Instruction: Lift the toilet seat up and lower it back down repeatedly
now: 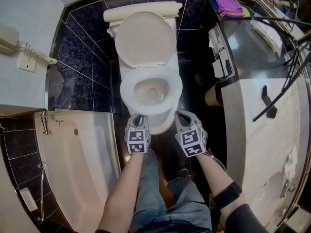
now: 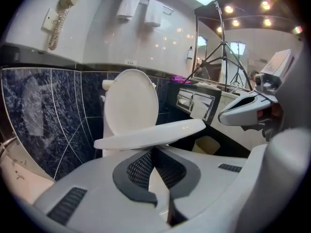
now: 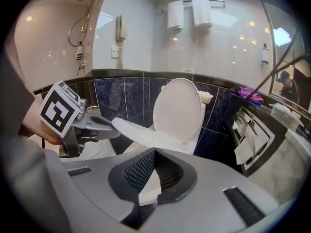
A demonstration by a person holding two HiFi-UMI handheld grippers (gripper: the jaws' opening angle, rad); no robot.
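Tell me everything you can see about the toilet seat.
The seat is a white, glossy ring, plastic by its look, attached at the back below the upright lid. It is partly raised, its front tilted up off the bowl. The left gripper, shut, meets its front edge; the right gripper, shut, is close beside, contact unclear.

We've got the toilet [image 1: 150,89] at centre against the back wall, lid [image 1: 146,38] upright behind the bowl. Tub [image 1: 73,169] to its left, wall phone [image 1: 8,38] beyond the tub. Counter [image 1: 272,144] on the right w/ a cloth [image 1: 228,3] at its far end; bin [image 1: 214,93] on the floor btwn toilet & counter. Left gripper [image 1: 138,117] & right gripper [image 1: 182,115] sit side by side at the bowl's front; seat [image 2: 150,135] is just above the left one's tips.
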